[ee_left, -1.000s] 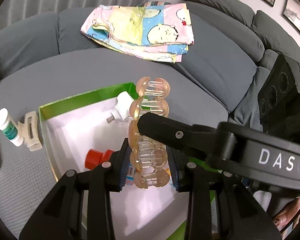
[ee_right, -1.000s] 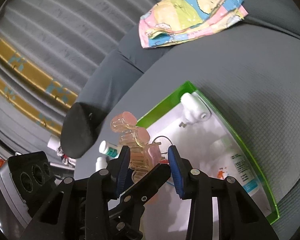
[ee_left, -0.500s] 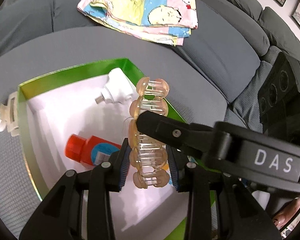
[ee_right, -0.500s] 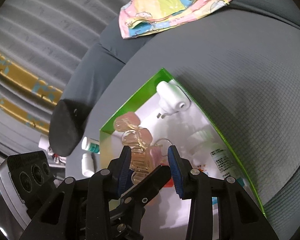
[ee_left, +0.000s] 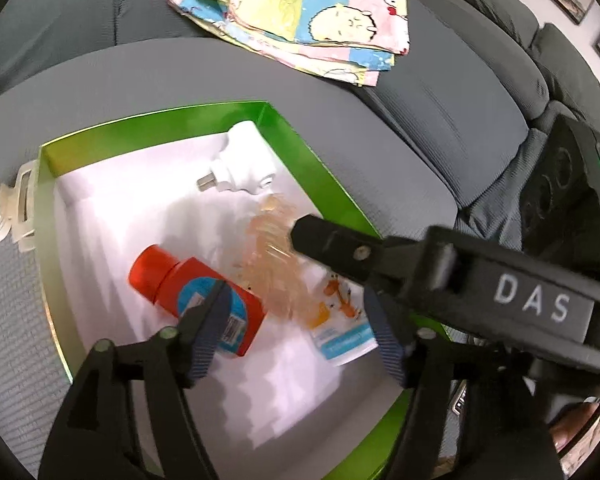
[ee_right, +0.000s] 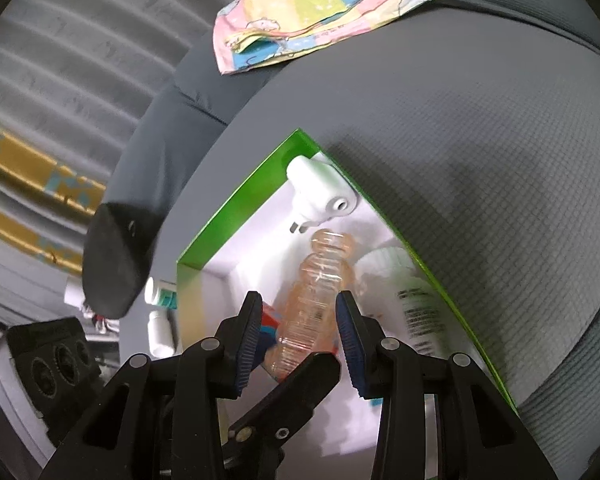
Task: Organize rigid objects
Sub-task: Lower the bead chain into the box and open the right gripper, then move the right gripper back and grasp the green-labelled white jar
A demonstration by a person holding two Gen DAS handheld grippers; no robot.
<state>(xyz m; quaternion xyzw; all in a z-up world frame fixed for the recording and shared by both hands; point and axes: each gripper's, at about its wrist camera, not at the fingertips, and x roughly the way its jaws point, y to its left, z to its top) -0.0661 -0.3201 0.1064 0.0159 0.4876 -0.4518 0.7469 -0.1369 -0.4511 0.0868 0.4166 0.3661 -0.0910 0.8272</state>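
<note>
Two claws | left claw (ee_left: 296, 328) opening — hair clip (ee_left: 276, 264) (blurred) loose over box (ee_left: 300, 148) | right claw (ee_right: 296, 340) pressed together

Left gripper (ee_left: 296, 328) jaws, clamped on the orange hair clip (ee_left: 276, 268) a second ago, are opening; pads no longer touch it. The clip, upright between the pads before, now shows as a motion-blurred streak over the white floor of the green box (ee_left: 160, 120), between the red bottle (ee_left: 196, 304) and the white plug (ee_left: 244, 164). The box now fills more of both views.
</note>
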